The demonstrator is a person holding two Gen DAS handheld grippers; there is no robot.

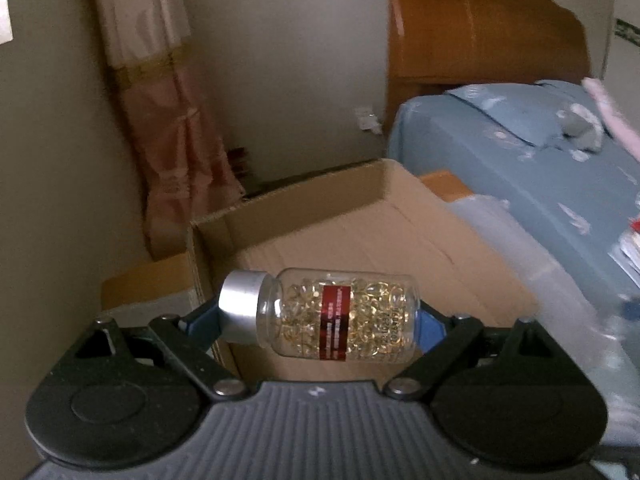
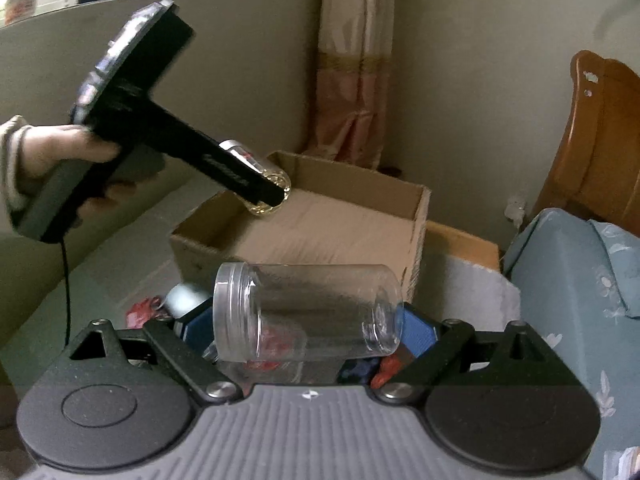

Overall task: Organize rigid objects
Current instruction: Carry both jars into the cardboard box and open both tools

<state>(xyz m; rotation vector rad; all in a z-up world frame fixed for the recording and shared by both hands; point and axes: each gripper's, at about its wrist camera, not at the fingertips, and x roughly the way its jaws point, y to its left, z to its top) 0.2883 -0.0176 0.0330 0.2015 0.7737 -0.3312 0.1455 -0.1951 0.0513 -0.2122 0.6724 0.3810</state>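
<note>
My left gripper (image 1: 318, 314) is shut on a clear bottle of golden capsules (image 1: 336, 314) with a silver cap and a red label. It holds the bottle sideways above an open cardboard box (image 1: 360, 232). In the right wrist view the left gripper (image 2: 268, 192) and its bottle (image 2: 276, 182) hang over the box's near left corner (image 2: 304, 224). My right gripper (image 2: 306, 316) is shut on an empty clear plastic jar (image 2: 308, 312), held sideways in front of the box.
A bed with a blue cover (image 1: 520, 168) and a wooden headboard (image 1: 480, 28) stands to the right. A pink curtain (image 1: 172, 120) hangs behind the box. Red and blue items (image 2: 380, 372) lie below my right gripper. The box's inside shows bare cardboard.
</note>
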